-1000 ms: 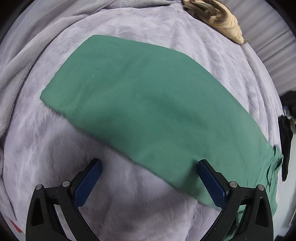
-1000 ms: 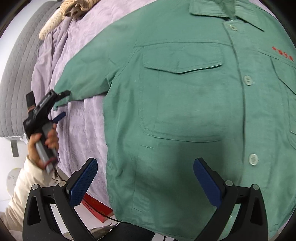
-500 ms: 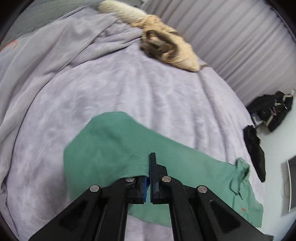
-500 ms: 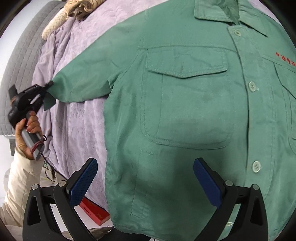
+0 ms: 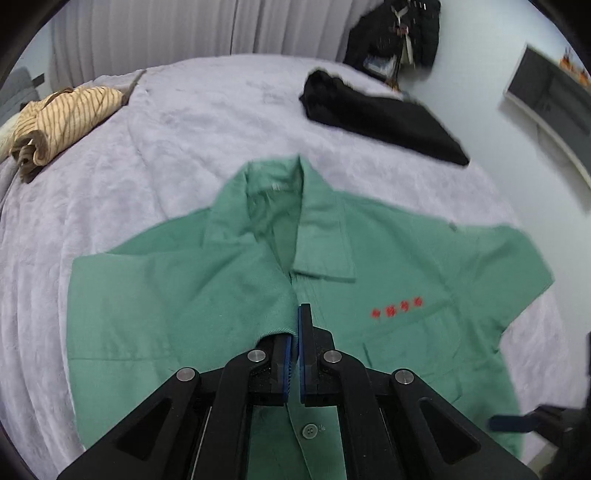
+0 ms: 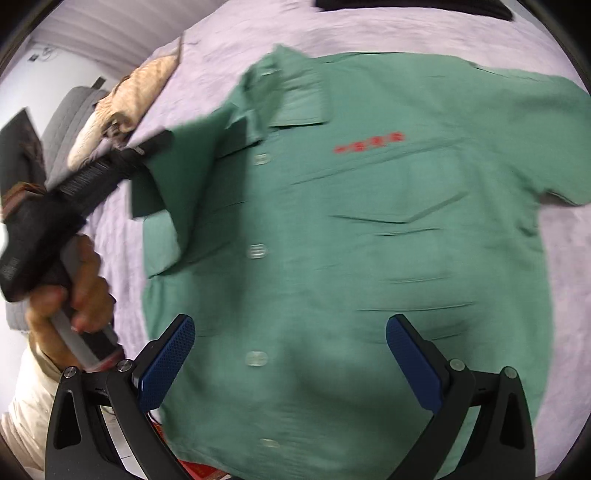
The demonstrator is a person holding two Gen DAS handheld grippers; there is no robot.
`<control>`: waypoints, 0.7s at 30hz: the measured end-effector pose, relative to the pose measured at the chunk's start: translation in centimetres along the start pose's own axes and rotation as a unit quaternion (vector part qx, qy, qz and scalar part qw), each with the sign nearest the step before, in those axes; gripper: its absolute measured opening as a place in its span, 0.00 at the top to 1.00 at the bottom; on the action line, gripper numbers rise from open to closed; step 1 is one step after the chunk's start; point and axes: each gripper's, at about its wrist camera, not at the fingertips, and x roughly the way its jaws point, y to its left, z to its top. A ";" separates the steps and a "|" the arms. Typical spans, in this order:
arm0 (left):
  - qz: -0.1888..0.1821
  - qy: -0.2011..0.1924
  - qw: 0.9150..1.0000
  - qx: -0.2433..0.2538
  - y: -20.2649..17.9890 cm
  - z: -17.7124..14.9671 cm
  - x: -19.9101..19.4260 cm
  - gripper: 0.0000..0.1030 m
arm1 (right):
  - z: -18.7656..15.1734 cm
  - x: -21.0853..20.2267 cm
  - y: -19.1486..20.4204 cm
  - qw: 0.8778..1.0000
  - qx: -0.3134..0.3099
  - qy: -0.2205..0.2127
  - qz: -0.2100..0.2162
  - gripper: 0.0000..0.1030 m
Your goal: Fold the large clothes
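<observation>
- Green shirt point(image 5: 207, 295) flat on the bed cover point(image 5: 207, 122), front side up, buttons done up the middle.
- Collar point(image 5: 317, 236) pointing toward the far side of the bed.
- Red letters point(image 5: 397, 307) on the chest, beside the row of buttons.
- Left gripper point(image 5: 295, 332) pinched tight on the end of one green sleeve point(image 5: 258, 314).
- Sleeve pulled in over the front of the shirt, ending just beside the buttons.
- Same pinch seen from the right wrist: left gripper point(image 6: 155, 142) with green cloth hanging from its tip, held by a hand point(image 6: 70, 291) in a pale sleeve.
- Right gripper point(image 6: 290, 363) open wide, blue pads point(image 6: 168, 360) far apart, nothing between them.
- Hangs over the lower part of the shirt, not touching the cloth as far as can be seen.
- Other sleeve point(image 6: 554, 140) spread out flat on the far side.
- Striped tan cloth point(image 5: 62, 118) bunched up near one edge of the bed, well away from the shirt.
- Black clothes point(image 5: 384, 118) lying near the other edge, past the collar.
- Pale curtain point(image 5: 184, 33) behind the bed.
- Blurry in places, mostly around the left gripper.
</observation>
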 end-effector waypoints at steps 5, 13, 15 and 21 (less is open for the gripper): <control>0.050 0.057 0.996 0.042 -2.4 -3.7 3.9 0.34 | -0.2 0.1 -5.3 0.999 0.024 0.014 -0.025 0.00; 0.098 0.030 0.991 0.090 -1.0 -6.4 -1.5 0.00 | 1.8 -0.9 -5.0 0.998 0.027 -0.017 -0.060 0.00; 0.132 0.026 0.988 0.073 1.9 -7.9 -3.4 0.00 | 2.9 -0.7 -2.8 0.997 -0.005 -0.030 -0.073 0.00; 0.244 0.097 0.965 -0.003 13.0 -12.4 -2.9 0.00 | 6.5 4.0 9.4 0.981 -0.169 -0.052 -0.078 0.00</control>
